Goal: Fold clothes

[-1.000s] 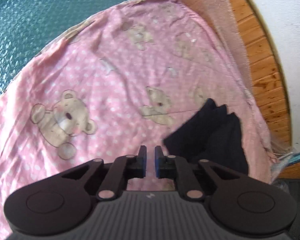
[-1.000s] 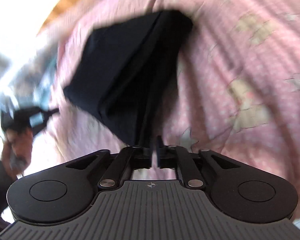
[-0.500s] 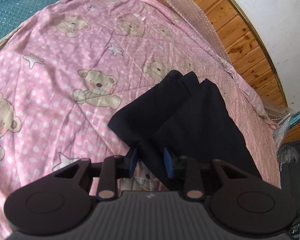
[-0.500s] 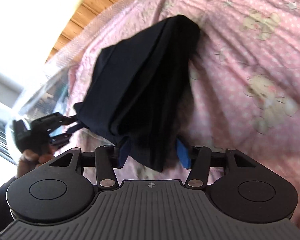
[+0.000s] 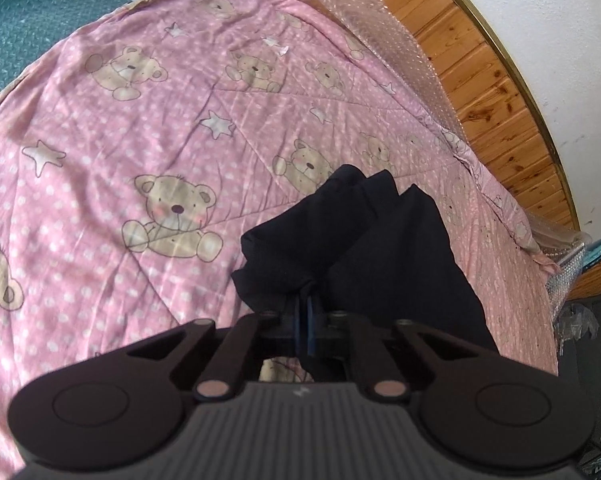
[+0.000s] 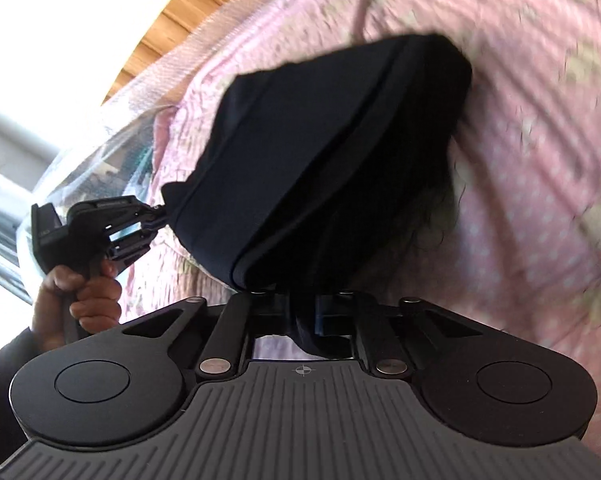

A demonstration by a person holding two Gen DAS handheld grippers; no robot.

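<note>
The left gripper (image 5: 305, 320) is clamped on a bunched edge of the dark garment (image 5: 380, 248), and the right gripper (image 6: 300, 312) pinches another edge. The garment hangs limp between them toward 12 o'clock over the pink bear-print bedspread (image 5: 140, 120). It looks light and soft, best held at corners or hems. Half a second ago both grippers' jaws stood apart around the cloth; now they are closed on it.
</note>
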